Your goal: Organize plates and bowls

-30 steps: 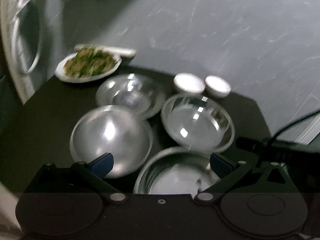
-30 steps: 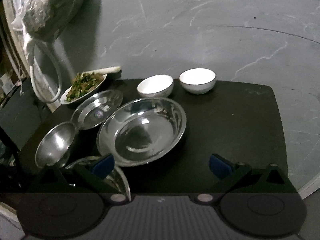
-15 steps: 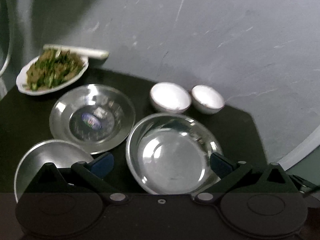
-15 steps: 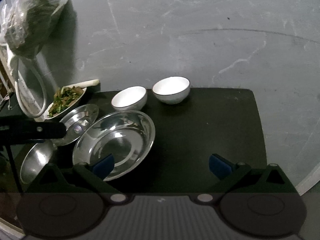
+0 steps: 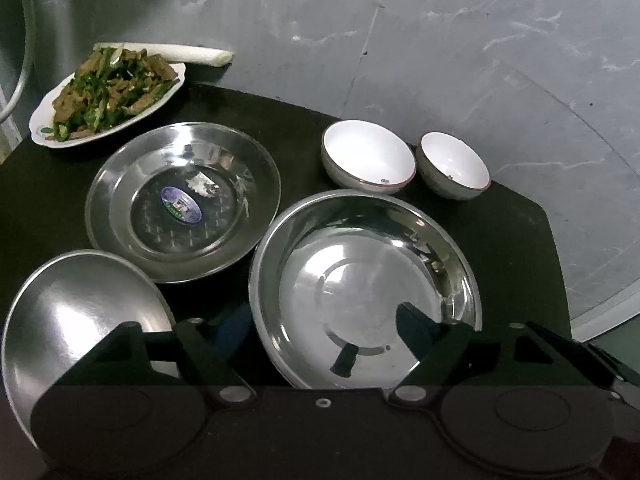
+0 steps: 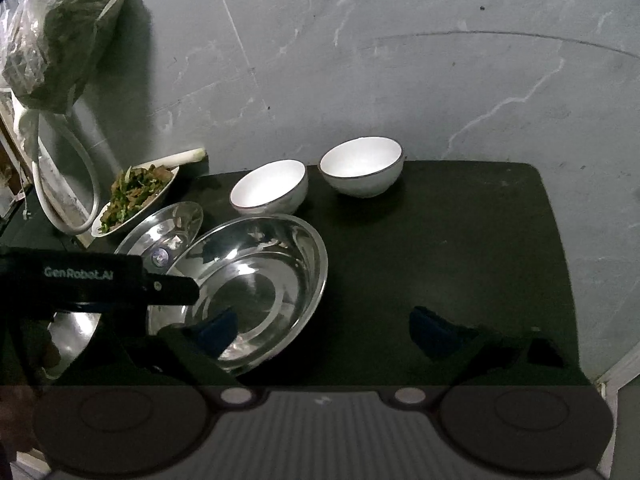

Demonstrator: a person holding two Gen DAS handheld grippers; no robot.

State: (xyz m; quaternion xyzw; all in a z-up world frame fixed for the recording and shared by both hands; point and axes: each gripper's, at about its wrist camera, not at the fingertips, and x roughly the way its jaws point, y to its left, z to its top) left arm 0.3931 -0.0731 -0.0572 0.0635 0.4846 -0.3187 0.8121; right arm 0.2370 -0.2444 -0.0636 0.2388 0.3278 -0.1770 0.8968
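Steel basin seemingly empty, white plate holds greens; both claws spread.

On the black tabletop, a large shiny steel basin sits upright near the front edge. Behind and to its left lies a flatter steel plate with a blue sticker. A domed steel bowl rests at the front left corner. Two empty white ceramic bowls stand side by side along the back edge.
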